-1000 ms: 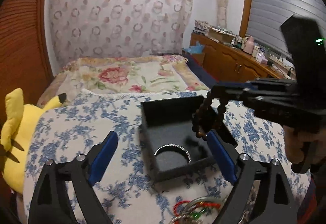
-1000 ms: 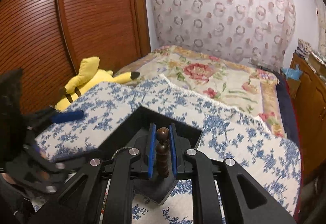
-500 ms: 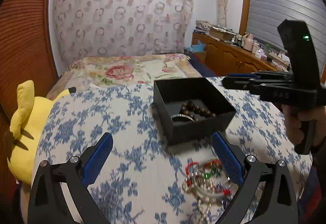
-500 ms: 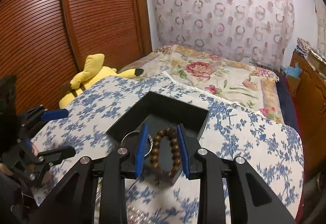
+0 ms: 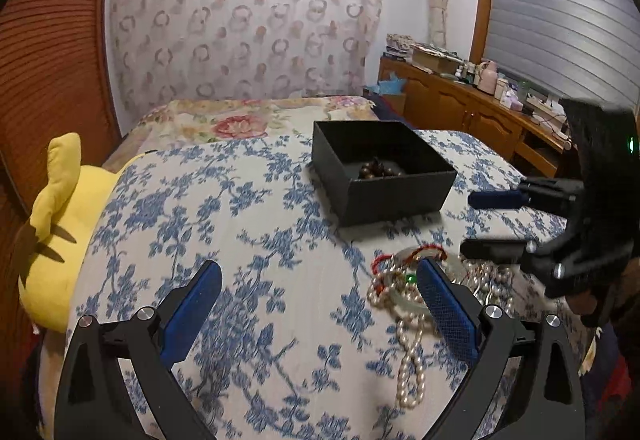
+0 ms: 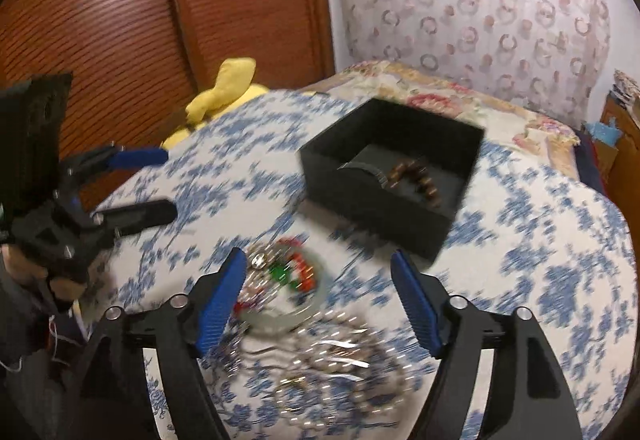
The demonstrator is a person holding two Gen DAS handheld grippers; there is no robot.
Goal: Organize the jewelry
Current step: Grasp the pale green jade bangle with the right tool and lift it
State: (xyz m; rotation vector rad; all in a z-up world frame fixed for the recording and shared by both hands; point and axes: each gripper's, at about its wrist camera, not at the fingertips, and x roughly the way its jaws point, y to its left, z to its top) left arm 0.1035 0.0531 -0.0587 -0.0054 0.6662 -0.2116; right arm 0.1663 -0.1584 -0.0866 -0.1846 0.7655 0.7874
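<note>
The right gripper [image 6: 316, 296] has just been opening; its jaws stand wide with nothing pressed between them, over the near heap of loose jewelry [image 6: 320, 344]. The left gripper [image 5: 316, 308] is also spread wide and empty, the same heap by its right finger. The heap lies directly below and just ahead of the right gripper, so that hand looks nearer. A pearl strand [image 5: 410, 360] trails toward the near side. Farther off, the black box [image 6: 372, 196] already holds a brown bead bracelet [image 6: 416, 176].

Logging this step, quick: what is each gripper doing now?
Left gripper: open, holding nothing.
Right gripper: open, jaws just widened, nothing between them.
</note>
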